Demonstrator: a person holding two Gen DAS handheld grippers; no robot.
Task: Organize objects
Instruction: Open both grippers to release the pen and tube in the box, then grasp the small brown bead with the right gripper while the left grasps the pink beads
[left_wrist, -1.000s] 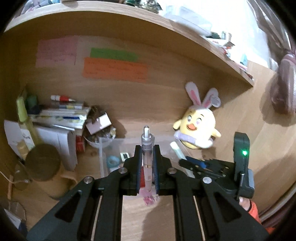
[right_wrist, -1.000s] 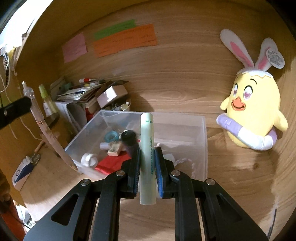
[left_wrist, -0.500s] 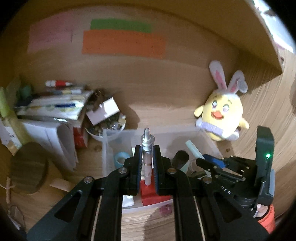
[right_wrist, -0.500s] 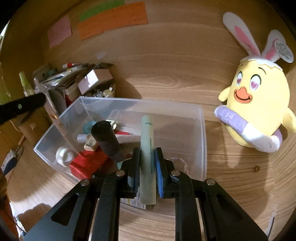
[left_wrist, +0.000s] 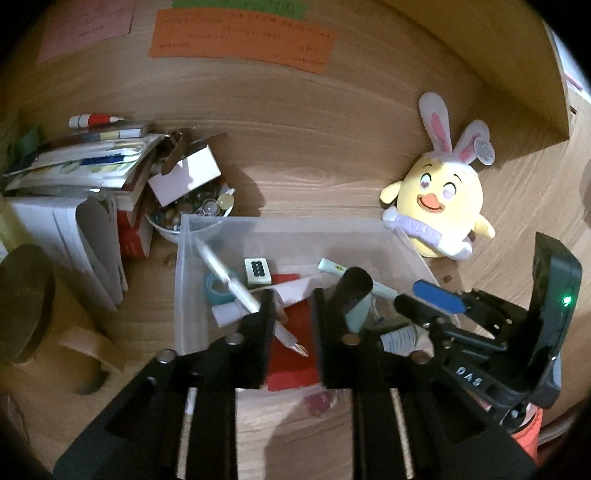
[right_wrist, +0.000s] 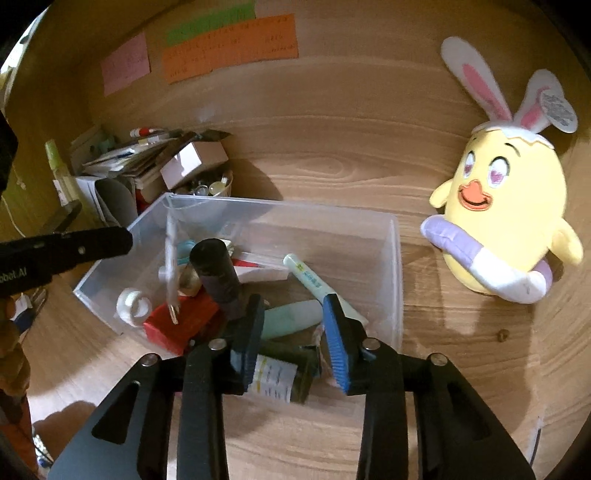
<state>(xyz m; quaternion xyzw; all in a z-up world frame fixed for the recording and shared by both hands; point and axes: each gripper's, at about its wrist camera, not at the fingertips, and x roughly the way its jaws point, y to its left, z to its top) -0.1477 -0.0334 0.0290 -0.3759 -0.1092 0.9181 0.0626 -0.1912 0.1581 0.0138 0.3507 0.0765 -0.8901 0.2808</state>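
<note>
A clear plastic bin (left_wrist: 295, 223) (right_wrist: 395, 266) sits on the wooden desk and holds several small items. My left gripper (left_wrist: 293, 295) is open over the bin's near side; the clear pen (left_wrist: 229, 278) it held lies slanted inside, also seen in the right wrist view (right_wrist: 170, 266). My right gripper (right_wrist: 295, 306) is open above the bin; the pale green tube (right_wrist: 314, 282) (left_wrist: 354, 275) lies inside next to a black cylinder (right_wrist: 216, 273). A red box (left_wrist: 291, 347) and a mahjong tile (left_wrist: 257, 270) also lie in the bin.
A yellow chick plush with bunny ears (left_wrist: 441, 206) (right_wrist: 502, 218) sits right of the bin. Stacked books and papers (left_wrist: 74, 173), a small white box (left_wrist: 184, 177) and a bowl of marbles (left_wrist: 199, 214) crowd the left. Coloured notes (left_wrist: 240, 37) hang on the back wall.
Both grippers moved forward over the bin and opened. The pen dropped from the left gripper and the green tube from the right; both now lie in the bin.
</note>
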